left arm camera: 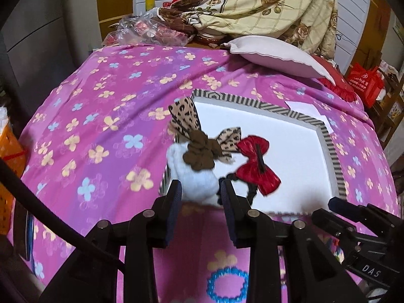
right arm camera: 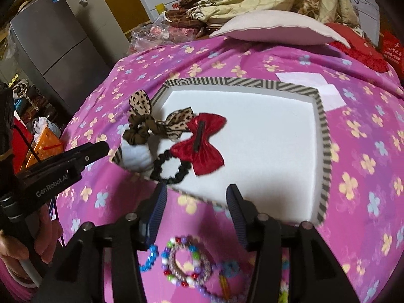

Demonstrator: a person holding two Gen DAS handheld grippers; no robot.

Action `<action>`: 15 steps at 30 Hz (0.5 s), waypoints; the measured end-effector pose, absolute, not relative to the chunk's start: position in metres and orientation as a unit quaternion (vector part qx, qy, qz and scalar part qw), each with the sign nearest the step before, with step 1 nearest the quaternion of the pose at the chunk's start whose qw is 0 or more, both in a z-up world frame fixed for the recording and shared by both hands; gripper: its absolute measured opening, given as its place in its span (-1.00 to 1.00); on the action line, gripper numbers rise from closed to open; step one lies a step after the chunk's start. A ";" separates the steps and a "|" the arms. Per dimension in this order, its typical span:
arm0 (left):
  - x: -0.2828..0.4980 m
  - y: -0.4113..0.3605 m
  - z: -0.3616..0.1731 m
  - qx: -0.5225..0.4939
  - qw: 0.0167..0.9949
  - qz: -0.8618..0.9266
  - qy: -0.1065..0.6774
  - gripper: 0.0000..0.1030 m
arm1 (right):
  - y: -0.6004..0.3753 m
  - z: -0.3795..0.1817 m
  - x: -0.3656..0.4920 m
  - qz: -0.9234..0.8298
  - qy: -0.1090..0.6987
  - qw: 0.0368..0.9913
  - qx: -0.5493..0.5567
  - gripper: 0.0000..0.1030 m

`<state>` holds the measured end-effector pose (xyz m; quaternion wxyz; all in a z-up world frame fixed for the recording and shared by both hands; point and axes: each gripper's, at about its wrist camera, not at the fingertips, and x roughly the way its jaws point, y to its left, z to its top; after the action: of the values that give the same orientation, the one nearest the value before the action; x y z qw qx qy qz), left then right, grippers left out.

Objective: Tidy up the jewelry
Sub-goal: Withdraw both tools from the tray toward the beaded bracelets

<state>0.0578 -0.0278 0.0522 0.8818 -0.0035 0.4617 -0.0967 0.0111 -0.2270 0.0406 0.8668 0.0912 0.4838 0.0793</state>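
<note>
A striped-rim tray [left arm camera: 335, 156] [right arm camera: 325, 146] with a white floor lies on the pink flowered bedspread. In its near left corner lie a white fluffy scrunchie [left arm camera: 194, 179] [right arm camera: 137, 160], a brown leopard-print scrunchie [left arm camera: 199, 154] [right arm camera: 141, 128], a red bow clip [left arm camera: 255, 164] [right arm camera: 199, 144] and a black scrunchie [right arm camera: 169, 169]. My left gripper [left arm camera: 200, 194] is open, its fingers on either side of the white scrunchie. My right gripper [right arm camera: 197, 199] is open and empty at the tray's near edge. Beaded bracelets [right arm camera: 186, 262] and a blue bead ring [left arm camera: 227, 285] lie on the bedspread below the grippers.
A white pillow [left arm camera: 277, 55] lies beyond the tray, with folded quilts [left arm camera: 265, 2] and a plastic bag [left arm camera: 149, 30] behind it. A grey fridge [right arm camera: 58, 50] and an orange basket [right arm camera: 45, 144] stand left of the bed. A white paper [right arm camera: 313, 85] lies past the tray.
</note>
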 end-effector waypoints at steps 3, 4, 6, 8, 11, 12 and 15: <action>0.047 -0.026 0.053 -0.006 0.880 -0.101 0.464 -0.13 | -0.231 0.042 -0.003 0.075 0.484 0.868 0.086 0.00; 0.041 -0.024 0.053 -0.008 0.880 -0.103 0.464 -0.13 | -0.232 0.042 -0.009 0.074 0.484 0.868 0.085 0.00; 0.033 -0.022 0.053 -0.011 0.879 -0.104 0.465 -0.13 | -0.236 0.042 -0.021 0.070 0.484 0.868 0.083 0.01; 0.024 -0.019 0.052 -0.015 0.876 -0.107 0.470 -0.13 | -0.241 0.042 -0.032 0.067 0.484 0.868 0.083 0.02; 0.010 -0.018 0.048 -0.017 0.872 -0.112 0.477 -0.13 | -0.248 0.036 -0.051 0.062 0.489 0.866 0.083 0.02; 0.006 -0.019 0.046 -0.016 0.870 -0.114 0.479 -0.13 | -0.250 0.034 -0.057 0.060 0.491 0.865 0.082 0.02; -0.009 -0.019 0.040 -0.018 0.864 -0.124 0.488 -0.13 | -0.257 0.027 -0.071 0.054 0.497 0.862 0.084 0.02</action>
<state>-0.0091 -0.0192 0.0402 0.8638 -0.0177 0.4880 -0.1240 -0.0707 -0.2573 0.0270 0.8617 0.0844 0.4975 0.0538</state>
